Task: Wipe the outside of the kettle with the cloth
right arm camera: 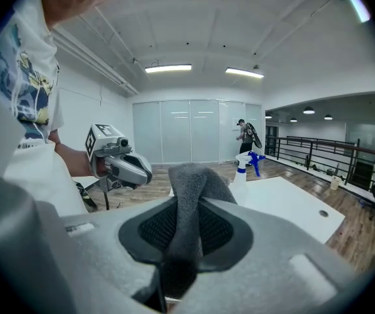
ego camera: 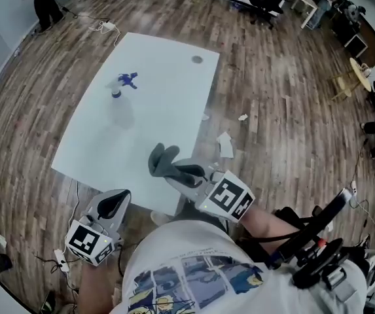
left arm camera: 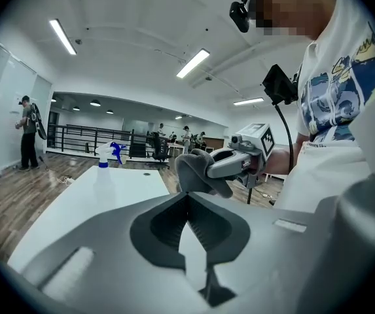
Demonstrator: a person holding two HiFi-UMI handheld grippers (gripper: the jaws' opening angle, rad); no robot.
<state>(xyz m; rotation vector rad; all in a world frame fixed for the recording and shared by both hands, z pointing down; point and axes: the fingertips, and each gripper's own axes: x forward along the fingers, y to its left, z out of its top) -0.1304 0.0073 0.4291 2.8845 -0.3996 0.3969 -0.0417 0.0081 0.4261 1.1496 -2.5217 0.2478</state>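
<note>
At the white table's (ego camera: 167, 97) near edge, we pinch the grey cloth (ego camera: 161, 159) in our right gripper (ego camera: 177, 169); our left gripper (ego camera: 114, 201), jaws pressed together, empty, hangs just off that edge.

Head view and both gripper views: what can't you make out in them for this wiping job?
Kettle: in no view; whether it stands outside the frames cannot be told.
Cloth: lower end buried between the right gripper's jaws, right gripper view.
Spray bottle: label too small, head view.
Dark round spot on the table: too small to identify, head view.
</note>
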